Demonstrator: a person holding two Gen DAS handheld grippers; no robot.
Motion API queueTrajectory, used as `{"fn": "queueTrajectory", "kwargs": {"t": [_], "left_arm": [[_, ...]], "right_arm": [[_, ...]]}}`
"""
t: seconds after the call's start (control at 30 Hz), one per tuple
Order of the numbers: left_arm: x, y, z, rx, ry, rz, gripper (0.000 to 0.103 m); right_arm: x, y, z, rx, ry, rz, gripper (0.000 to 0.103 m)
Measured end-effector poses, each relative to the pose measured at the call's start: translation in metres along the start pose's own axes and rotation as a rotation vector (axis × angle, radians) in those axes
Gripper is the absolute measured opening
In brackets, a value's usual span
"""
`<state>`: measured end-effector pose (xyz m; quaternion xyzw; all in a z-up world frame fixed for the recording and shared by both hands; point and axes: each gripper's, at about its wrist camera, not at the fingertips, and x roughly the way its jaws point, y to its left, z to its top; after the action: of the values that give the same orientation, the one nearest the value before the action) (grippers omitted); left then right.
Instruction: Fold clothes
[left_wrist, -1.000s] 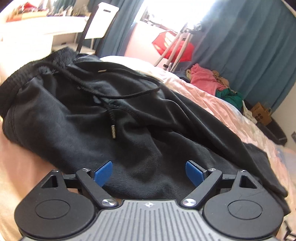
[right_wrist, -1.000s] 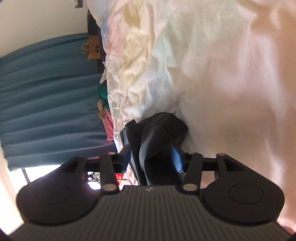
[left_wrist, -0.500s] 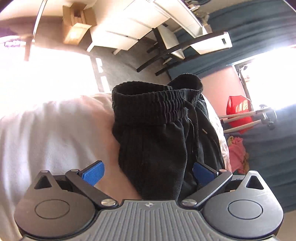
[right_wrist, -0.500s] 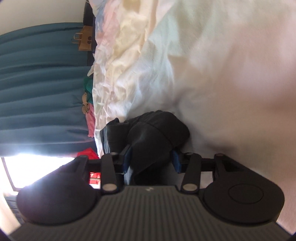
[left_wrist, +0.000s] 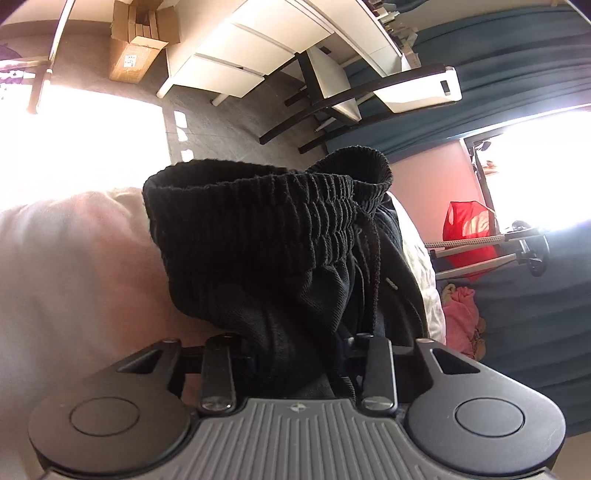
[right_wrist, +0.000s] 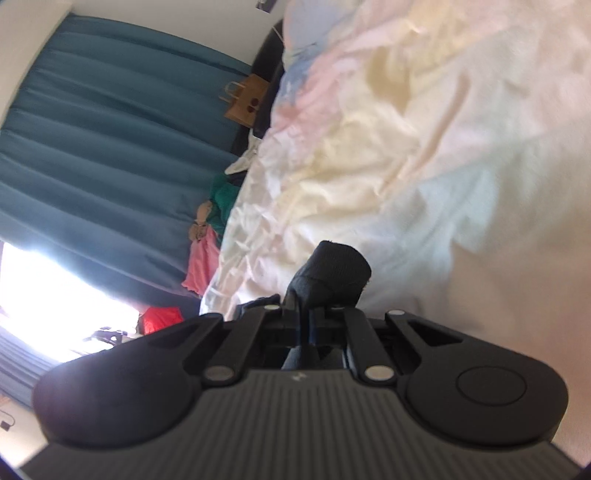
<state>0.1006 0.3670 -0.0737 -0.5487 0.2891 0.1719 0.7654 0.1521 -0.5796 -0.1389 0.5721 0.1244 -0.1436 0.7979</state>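
Black, soft knit jogger trousers (left_wrist: 280, 258) are sagging limply; the left claw (left_wrist: 295, 354) is closing on fabric below their ribbed waistband (left_wrist: 258, 192), while the right claw (right_wrist: 306, 314) is pinching a cuff (right_wrist: 332, 269).

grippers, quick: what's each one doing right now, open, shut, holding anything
Left gripper: jaws closing on the black sweatpants near the waistband.
Right gripper: shut on a bunched dark end of the garment.

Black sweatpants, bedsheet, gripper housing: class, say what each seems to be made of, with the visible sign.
Black sweatpants: soft matte knit, probably cotton fleece; ribbed elastic waistband.
Bedsheet: thin woven fabric, likely cotton; fine crumples, pastel print.
Gripper housing: moulded plastic, it seems; dull grey ridged surface.
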Motion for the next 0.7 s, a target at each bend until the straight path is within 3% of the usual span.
{"fn": "queueTrajectory", "kwargs": {"t": [0.07,0.27,0.4,0.57,0.6,0.7], "left_arm": [[-0.013,-0.017,0.009,0.022,-0.013,-0.035,0.016],[-0.065,-0.067,0.037,0.051,-0.036,-0.150,0.014],[-0.081,-0.036,0.027,0.061,-0.001,-0.115,0.014],[-0.089,0.019,0.006,0.085,0.041,-0.046,0.015],[-0.087,0.030,0.001,0.107,0.041,-0.025,0.015],[-0.072,0.038,-0.015,0.324,0.003,0.079,0.016]], "right_arm": [[-0.001,0.010,0.004,-0.046,-0.014,0.029,0.007],[-0.016,0.035,0.021,-0.156,-0.060,0.108,0.006],[-0.029,0.010,0.030,-0.113,-0.039,0.038,0.006],[-0.037,-0.034,0.028,-0.089,0.079,-0.121,0.006],[-0.037,-0.039,0.026,-0.099,0.091,-0.142,0.006],[-0.035,-0.049,0.018,-0.121,0.097,-0.159,0.006]]}}
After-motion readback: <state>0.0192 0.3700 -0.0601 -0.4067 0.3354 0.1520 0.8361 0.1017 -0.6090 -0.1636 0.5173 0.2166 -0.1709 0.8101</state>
